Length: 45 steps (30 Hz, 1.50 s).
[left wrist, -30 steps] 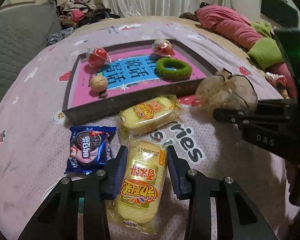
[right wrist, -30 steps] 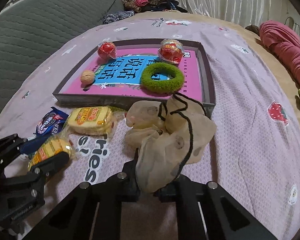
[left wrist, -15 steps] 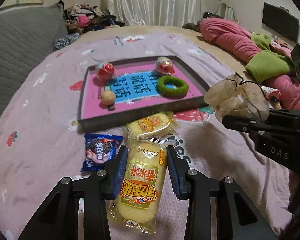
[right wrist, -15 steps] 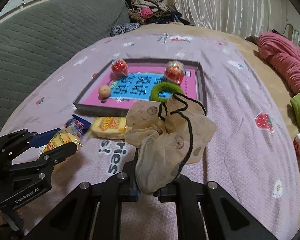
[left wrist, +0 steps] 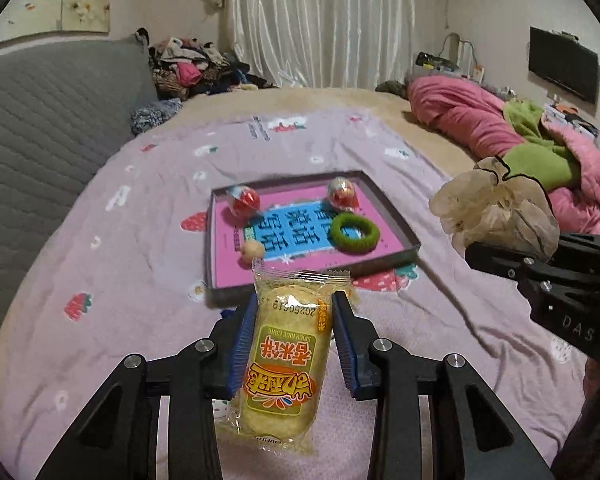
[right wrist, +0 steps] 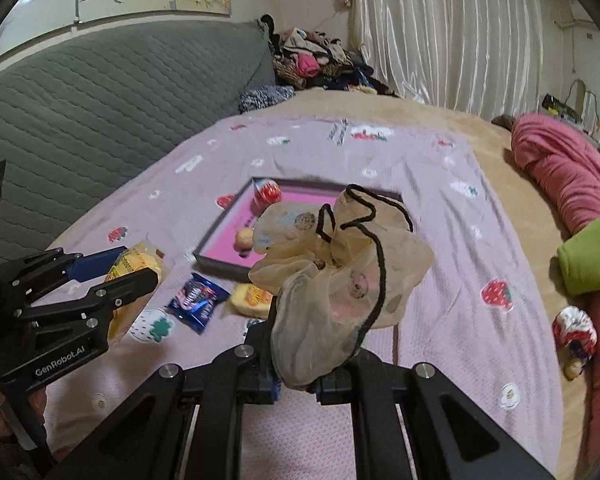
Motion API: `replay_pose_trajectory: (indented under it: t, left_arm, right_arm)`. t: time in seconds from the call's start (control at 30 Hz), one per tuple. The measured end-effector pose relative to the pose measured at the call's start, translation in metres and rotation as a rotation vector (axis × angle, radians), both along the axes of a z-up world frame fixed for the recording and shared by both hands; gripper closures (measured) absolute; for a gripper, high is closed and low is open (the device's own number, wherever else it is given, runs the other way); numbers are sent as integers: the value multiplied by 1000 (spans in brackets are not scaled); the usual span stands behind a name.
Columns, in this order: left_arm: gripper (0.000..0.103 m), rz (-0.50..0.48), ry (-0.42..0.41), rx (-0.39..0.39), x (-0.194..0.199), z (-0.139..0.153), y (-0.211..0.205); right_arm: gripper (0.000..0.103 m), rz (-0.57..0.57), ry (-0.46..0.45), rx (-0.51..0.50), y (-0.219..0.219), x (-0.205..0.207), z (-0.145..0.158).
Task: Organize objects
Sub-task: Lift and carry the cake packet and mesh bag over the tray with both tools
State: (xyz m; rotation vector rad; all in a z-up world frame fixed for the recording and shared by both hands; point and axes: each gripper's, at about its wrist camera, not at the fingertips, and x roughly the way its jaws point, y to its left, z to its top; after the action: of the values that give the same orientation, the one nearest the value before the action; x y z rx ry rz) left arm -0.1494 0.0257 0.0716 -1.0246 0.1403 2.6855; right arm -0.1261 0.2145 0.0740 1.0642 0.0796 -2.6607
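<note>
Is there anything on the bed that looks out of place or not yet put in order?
Yes. A blue cookie packet and a yellow snack pack lie loose on the blanket in front of the tray, not in it. Nothing looks spilled or damaged.

The yellow snack packet (left wrist: pixel 286 364) carries red Chinese characters, upside down here, the small line "SPICY RICE CAKE" and a printed date code beginning 202506. The left gripper (right wrist: pixel 120 276) body reads "GenRobot.AI"; the right gripper (left wrist: pixel 500 258) shows "DAS". The tray (left wrist: pixel 392 258) bottom bears large dark blue Chinese characters.
</note>
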Motion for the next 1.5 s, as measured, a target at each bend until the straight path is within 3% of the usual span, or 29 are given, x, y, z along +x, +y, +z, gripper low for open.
replay_pose_trajectory:
  t: [0.4,0.7,1.5]
  left_arm:
    - [65,26,77,1,6,52,-5]
    - [65,44,93,23,-7,73,-5]
    - [65,55,66,45,-106,59,8]
  right_arm:
    - [92,27,74,8,-16,10,50]
    - [92,39,107,13,-24,2,74]
    - [92,28,112,-27,-17,-79,66]
